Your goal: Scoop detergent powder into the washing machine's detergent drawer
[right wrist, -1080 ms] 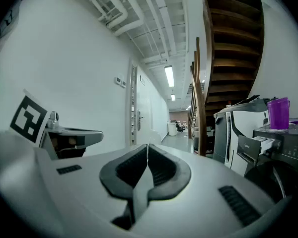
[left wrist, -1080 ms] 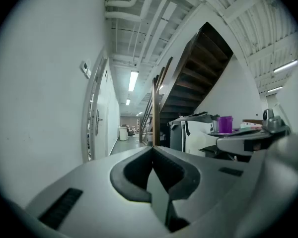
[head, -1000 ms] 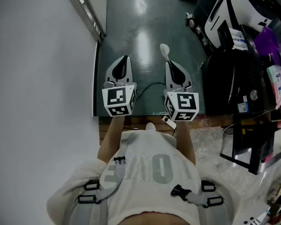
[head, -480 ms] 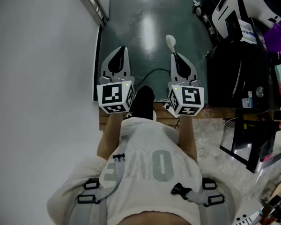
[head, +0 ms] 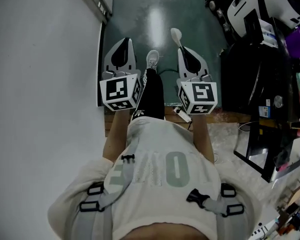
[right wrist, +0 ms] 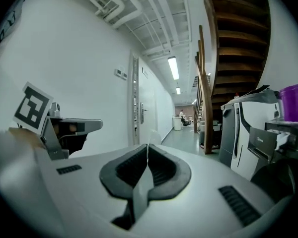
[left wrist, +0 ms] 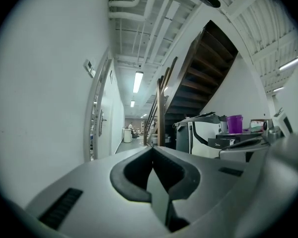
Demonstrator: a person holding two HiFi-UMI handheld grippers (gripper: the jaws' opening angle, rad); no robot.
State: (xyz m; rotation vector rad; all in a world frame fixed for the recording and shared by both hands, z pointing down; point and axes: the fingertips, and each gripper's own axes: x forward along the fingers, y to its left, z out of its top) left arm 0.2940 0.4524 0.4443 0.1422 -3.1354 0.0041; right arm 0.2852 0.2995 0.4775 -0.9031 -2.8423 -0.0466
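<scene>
Corridor floor (head: 140,14); drawer unseen.
Scoop (head: 176,34), judged light and stiff, is clamped at handle by right gripper (right wrist: 147,152); left gripper (left wrist: 153,155) is closed, empty.

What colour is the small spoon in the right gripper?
The plastic spoon is white; clearest in head view.

The shoe (head: 152,59) stands on the floor (head: 155,14) between the tools: left tool (head: 124,46) at its 9 o'clock, right tool (head: 185,54) at its 3 o'clock. A spoon (head: 176,34), clamped in the right tool, points to 12 o'clock. The wall (head: 40,84) lies further out at 9 o'clock, the appliances (head: 245,79) at 3 o'clock.
</scene>
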